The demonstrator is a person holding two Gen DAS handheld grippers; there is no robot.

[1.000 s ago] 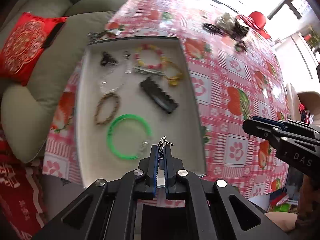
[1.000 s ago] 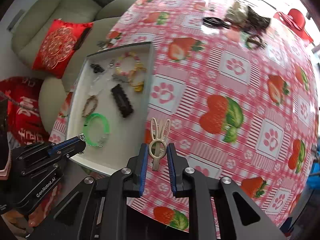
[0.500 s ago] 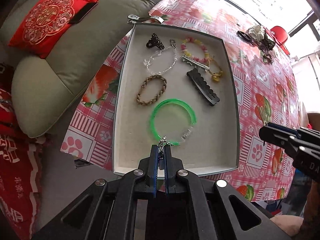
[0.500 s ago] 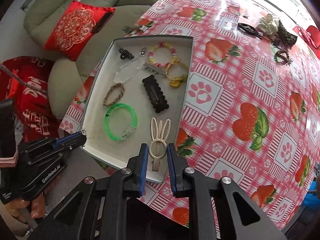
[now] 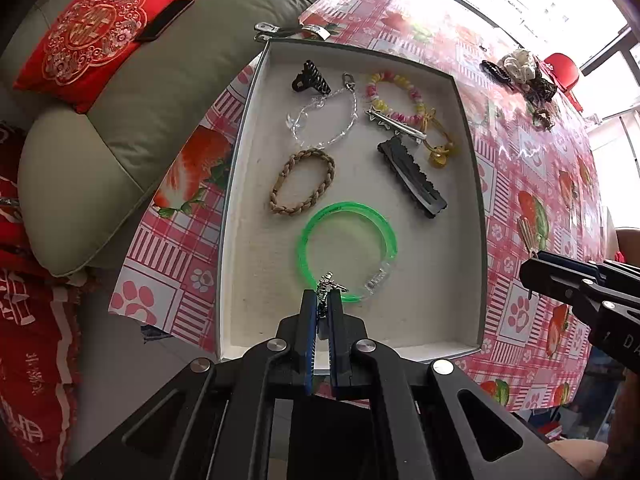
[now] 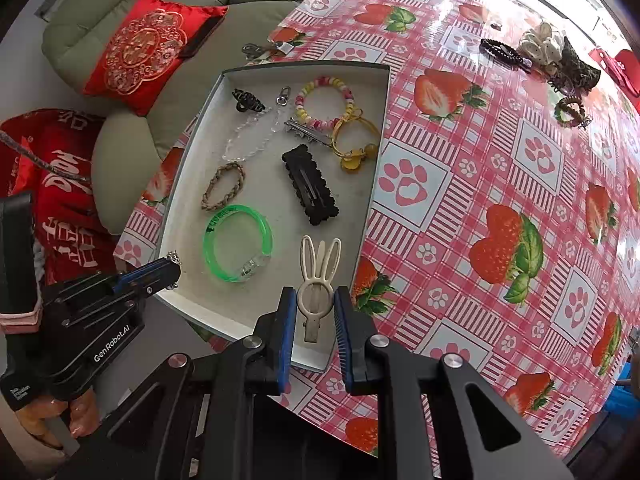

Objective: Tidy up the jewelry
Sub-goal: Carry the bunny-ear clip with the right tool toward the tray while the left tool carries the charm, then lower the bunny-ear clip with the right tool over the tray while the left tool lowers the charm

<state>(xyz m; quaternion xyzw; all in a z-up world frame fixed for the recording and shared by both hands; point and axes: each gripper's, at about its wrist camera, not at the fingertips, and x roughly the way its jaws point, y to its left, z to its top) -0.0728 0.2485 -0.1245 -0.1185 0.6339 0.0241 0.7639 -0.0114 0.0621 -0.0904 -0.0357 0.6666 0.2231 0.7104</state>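
Observation:
A shallow white tray [image 5: 482, 240] [image 6: 376, 160] lies at the table's left edge and holds several pieces. Among them are a green bangle [image 5: 346, 252] [image 6: 238, 242], a black scalloped hair clip [image 5: 412, 178] [image 6: 309, 190] and a braided brown bracelet [image 5: 302, 186]. My left gripper [image 5: 322, 300] is shut on a small silver charm [image 5: 329, 282] above the tray's near end, just over the bangle. My right gripper [image 6: 315, 300] is shut on a cream rabbit-ear hair clip [image 6: 320, 276] above the tray's near right corner.
A grey-green sofa [image 5: 132, 104] with a red cushion [image 6: 140, 52] stands just left of the table. Metal clips [image 6: 266, 49] lie beyond the tray. Hair ties and scrunchies [image 6: 548, 50] are piled at the far right of the strawberry tablecloth [image 6: 500, 184].
Both grippers moved left, each still gripping its piece. The rabbit-ear clip went from over the tablecloth to over the tray's near right corner. The charm now hangs at the bangle's near edge.

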